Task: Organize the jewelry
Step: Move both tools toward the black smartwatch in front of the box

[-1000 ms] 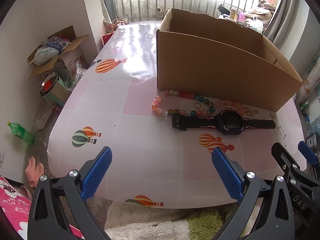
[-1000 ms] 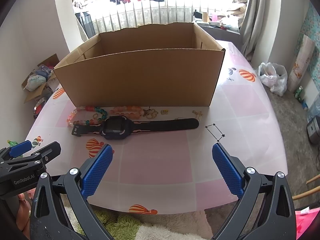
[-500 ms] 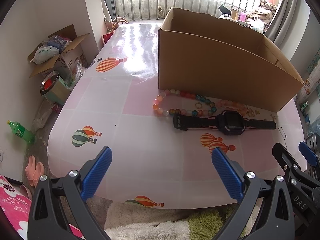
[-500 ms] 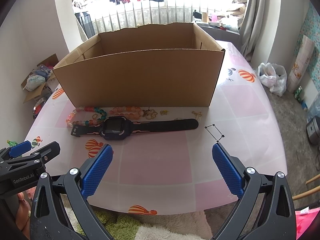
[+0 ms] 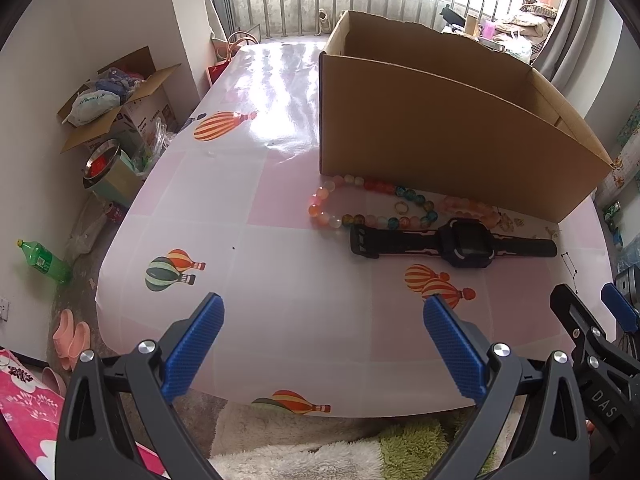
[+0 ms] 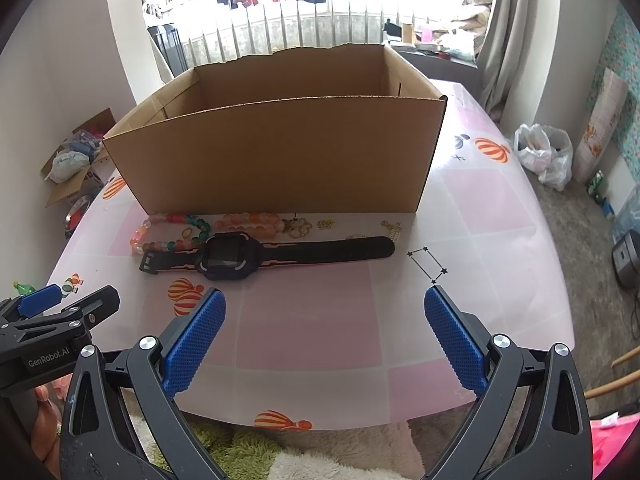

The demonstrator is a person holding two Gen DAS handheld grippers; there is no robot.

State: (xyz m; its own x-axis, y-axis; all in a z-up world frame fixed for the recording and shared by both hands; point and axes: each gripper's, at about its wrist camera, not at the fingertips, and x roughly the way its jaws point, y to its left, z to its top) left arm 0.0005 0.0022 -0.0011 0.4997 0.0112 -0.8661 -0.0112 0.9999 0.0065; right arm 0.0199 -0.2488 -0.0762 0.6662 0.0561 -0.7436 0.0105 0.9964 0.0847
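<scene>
Before the box [image 6: 276, 156] on my table [image 6: 320, 320] lie the watch [image 6: 224, 258] and beads [image 6: 172, 232], touching, while my left gripper [image 5: 320, 344] and right gripper [image 6: 324, 336] hover spread, grasping nothing.

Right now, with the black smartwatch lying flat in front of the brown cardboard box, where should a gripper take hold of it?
Probably at the black smartwatch case, from above, fingers closing across its width. The case is the thickest, stiffest part; the straps lie flat and thin on the pink tablecloth. The open right gripper sits nearer. Beads crowd the far side, so come in carefully.
</scene>
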